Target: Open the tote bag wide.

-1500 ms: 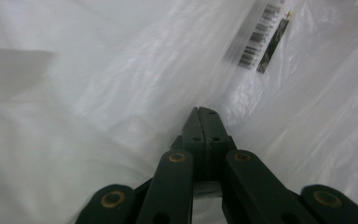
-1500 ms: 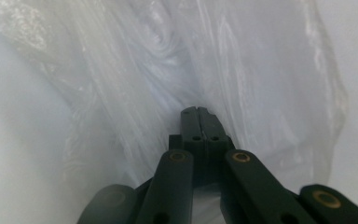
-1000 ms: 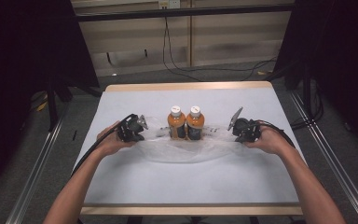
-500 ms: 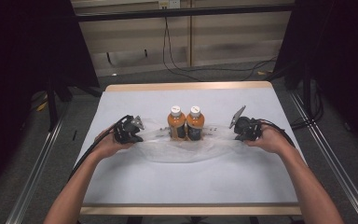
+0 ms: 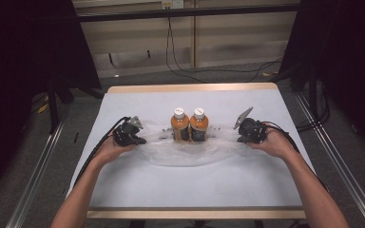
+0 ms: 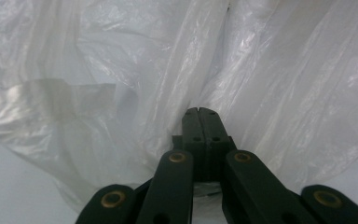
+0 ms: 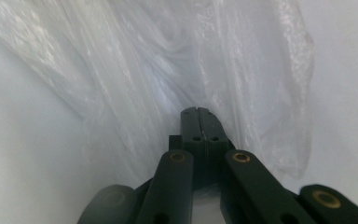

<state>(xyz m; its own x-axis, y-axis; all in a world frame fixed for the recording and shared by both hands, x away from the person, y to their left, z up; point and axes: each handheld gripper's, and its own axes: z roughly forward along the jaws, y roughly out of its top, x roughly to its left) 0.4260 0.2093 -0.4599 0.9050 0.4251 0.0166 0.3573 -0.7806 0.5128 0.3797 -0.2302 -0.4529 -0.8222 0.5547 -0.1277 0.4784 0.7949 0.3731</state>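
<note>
High view: left claw (image 5: 140, 135) slightly leftward.

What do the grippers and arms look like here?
Both the left gripper and the right gripper are black, each with two flat jaws on linkage bars with brass-coloured pivot pins. Each has a grey three-cornered plate on top and trails a black cable. The forearms are bare, with no sleeves or gloves.
</note>
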